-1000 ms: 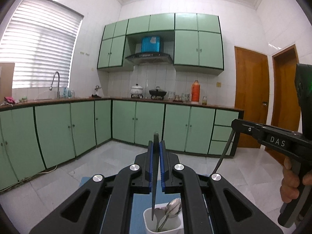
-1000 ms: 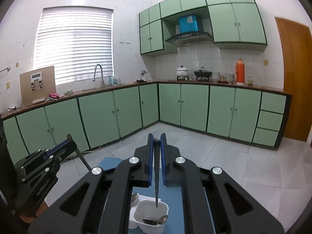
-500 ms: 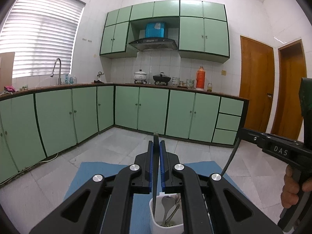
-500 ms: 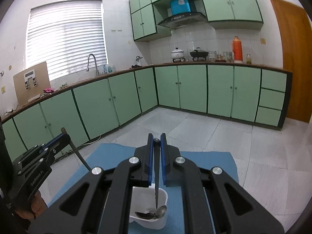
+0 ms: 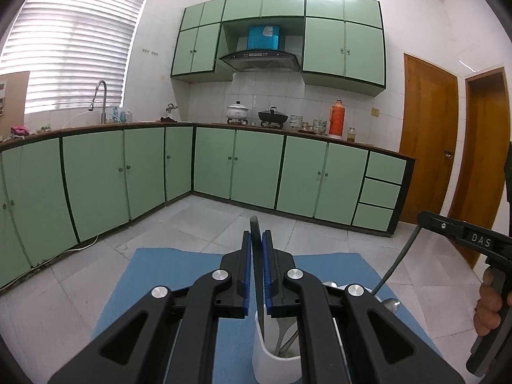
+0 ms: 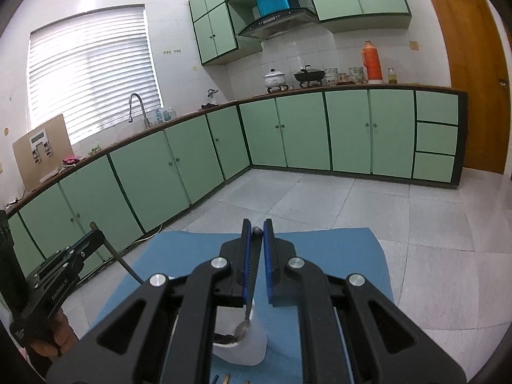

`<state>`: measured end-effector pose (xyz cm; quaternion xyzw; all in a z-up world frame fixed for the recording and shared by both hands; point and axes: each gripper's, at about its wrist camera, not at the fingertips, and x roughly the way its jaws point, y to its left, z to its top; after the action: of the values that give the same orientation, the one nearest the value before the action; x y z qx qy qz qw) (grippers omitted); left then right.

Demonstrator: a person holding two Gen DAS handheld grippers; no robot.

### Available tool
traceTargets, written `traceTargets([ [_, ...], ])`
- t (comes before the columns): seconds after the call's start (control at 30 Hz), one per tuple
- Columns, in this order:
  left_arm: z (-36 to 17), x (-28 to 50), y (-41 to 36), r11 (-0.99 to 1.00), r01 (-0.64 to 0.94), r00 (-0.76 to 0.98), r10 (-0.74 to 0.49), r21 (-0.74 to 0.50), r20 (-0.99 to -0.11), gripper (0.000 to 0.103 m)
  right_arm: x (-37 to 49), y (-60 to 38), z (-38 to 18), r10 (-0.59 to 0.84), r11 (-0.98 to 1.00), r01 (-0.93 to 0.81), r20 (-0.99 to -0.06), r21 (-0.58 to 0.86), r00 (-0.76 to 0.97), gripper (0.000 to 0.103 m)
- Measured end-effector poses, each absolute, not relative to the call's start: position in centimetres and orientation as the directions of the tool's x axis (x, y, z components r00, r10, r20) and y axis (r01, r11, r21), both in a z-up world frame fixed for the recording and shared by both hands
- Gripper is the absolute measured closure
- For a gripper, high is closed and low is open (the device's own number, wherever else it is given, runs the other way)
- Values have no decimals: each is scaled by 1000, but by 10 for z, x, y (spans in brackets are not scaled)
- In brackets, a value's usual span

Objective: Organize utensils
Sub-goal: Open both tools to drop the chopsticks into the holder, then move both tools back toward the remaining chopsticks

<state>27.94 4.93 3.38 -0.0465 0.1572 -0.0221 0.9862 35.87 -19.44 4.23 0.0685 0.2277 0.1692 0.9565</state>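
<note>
A white utensil cup point(image 5: 275, 350) stands on a blue mat point(image 5: 179, 275), with spoons point(image 5: 283, 336) inside it. My left gripper point(image 5: 256, 240) is shut on a dark flat utensil handle point(image 5: 256, 275) that points down into the cup. In the right wrist view the same cup point(image 6: 246, 345) sits below my right gripper point(image 6: 257, 228). Its jaws stand slightly apart around a thin spoon point(image 6: 249, 288) whose bowl hangs at the cup's rim. Each gripper shows in the other's view, the right one point(image 5: 460, 236) and the left one point(image 6: 67, 265).
Green kitchen cabinets point(image 5: 256, 166) line the back and left walls, with a sink tap point(image 5: 99, 99), pots point(image 5: 238, 113) and an orange flask point(image 5: 336, 118) on the counter. Wooden doors point(image 5: 428, 147) stand at the right. A few small utensil ends point(image 6: 227, 377) lie on the mat near me.
Both grippers have come lower and closer to the cup, carrying their utensils down into it. The right gripper's jaws have parted a little around the spoon.
</note>
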Motion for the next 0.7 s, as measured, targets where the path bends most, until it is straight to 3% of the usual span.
traceTargets([
  [0.23,36,274,51,992,16,948,-55,-125,-314,90,351,-202,44,342,937,-280,-401,207,850,91],
  [0.3,37,271,53,991,17,948,-58,-133,-312,77,348,-203,46,338,939,-276,-396,206,854,85],
  [0.37,38,267,54,990,17,951,-59,-142,-303,64,345,-205,46,334,940,-272,-389,206,858,70],
  [0.4,39,265,54,989,16,953,-59,-144,-299,61,343,-207,46,330,941,-269,-384,204,862,68],
  [0.7,45,247,51,989,23,960,-63,-147,-272,37,322,-217,47,313,946,-254,-359,201,879,43],
])
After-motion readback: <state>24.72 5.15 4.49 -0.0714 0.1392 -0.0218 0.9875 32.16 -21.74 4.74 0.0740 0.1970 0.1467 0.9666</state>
